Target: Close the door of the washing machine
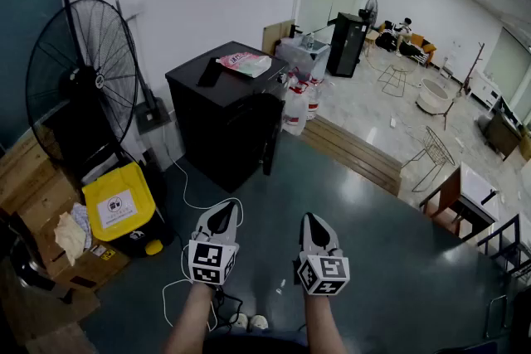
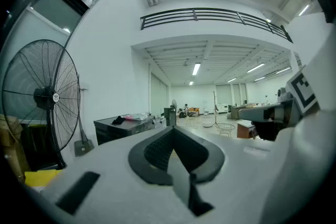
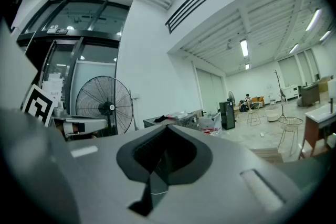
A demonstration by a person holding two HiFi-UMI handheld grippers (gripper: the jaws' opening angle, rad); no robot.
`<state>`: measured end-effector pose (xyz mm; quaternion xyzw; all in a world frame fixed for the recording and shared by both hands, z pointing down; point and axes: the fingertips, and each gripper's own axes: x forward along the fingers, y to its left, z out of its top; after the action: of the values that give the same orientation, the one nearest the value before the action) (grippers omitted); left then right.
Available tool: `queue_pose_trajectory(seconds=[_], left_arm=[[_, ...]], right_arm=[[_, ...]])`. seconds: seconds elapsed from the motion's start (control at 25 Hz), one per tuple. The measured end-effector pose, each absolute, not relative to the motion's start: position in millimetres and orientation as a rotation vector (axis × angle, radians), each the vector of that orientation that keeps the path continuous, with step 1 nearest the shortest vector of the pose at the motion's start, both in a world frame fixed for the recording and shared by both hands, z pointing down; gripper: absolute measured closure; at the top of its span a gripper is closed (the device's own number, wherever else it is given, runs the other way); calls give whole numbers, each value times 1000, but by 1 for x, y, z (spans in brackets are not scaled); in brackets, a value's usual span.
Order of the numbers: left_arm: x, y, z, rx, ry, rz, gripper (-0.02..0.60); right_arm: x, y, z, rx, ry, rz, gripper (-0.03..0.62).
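Okay so, washer [image 1: 224, 116]: pretty sure it's the black boxy unit just right of the big fan [image 1: 83, 79].
door [image 1: 270, 141]: the dark panel on the side away from the fan looks swung out, but I can't swear to it.
tongs: left tongs [image 1: 222, 213] and right tongs [image 1: 314, 221] are both pressed together and empty, well apart from the fan.
risk: a white cable [image 1: 192, 193] trails over the floor below the fan, so it's an easy trip. Closed tips might also skid off the door.

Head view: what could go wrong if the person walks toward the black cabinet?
The white cable loops over the floor between the person and the black cabinet; a foot may catch it. The big fan stands close beside the cabinet, so the shut left claw might strike it.
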<state>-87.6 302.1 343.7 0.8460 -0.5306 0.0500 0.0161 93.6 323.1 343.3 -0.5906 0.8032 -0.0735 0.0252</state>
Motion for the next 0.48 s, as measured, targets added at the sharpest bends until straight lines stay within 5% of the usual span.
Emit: queue_pose_trajectory(seconds=[0.48], left_arm=[[-83,302,347,2631,-1637,164,574]], right_arm=[[97,324,346,-1836,2482,-233,583]])
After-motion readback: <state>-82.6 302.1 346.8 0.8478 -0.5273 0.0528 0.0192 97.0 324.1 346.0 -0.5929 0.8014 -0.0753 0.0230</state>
